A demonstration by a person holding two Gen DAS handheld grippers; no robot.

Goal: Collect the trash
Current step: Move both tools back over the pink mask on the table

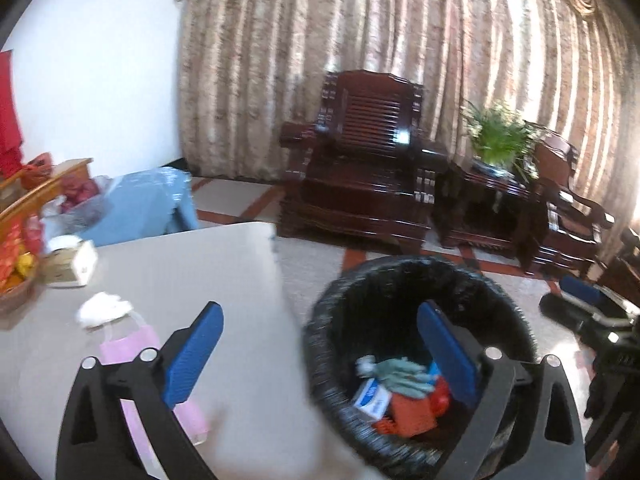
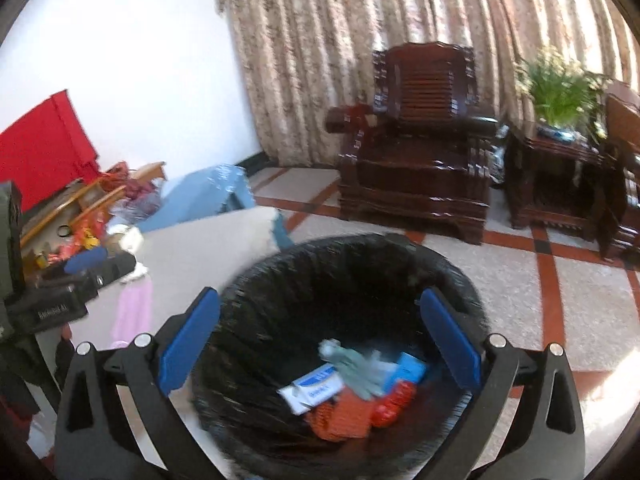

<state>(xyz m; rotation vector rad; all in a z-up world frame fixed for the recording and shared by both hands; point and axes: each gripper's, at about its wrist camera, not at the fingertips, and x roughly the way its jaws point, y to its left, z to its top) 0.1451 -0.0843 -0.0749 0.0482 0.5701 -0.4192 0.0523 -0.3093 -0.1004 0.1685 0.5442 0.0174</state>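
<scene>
A black-lined trash bin [image 1: 344,320] [image 2: 280,280] stands on the floor beside the grey table [image 1: 180,272]. It holds a grey glove [image 2: 360,368], a white and blue packet [image 2: 312,390] and orange wrappers [image 2: 344,416]. A crumpled white tissue [image 1: 102,312] and a pink face mask [image 1: 128,344] lie on the table. My left gripper [image 1: 320,356] is open and empty, straddling the table edge and the bin. My right gripper [image 2: 320,344] is open and empty above the bin. The right gripper also shows at the right in the left wrist view [image 1: 580,300].
A tissue box [image 1: 72,264] and a fruit basket [image 1: 16,284] sit at the table's left. A dark wooden armchair [image 1: 360,168], a side table with a plant [image 1: 496,152] and curtains stand behind. A blue chair [image 1: 148,204] is past the table.
</scene>
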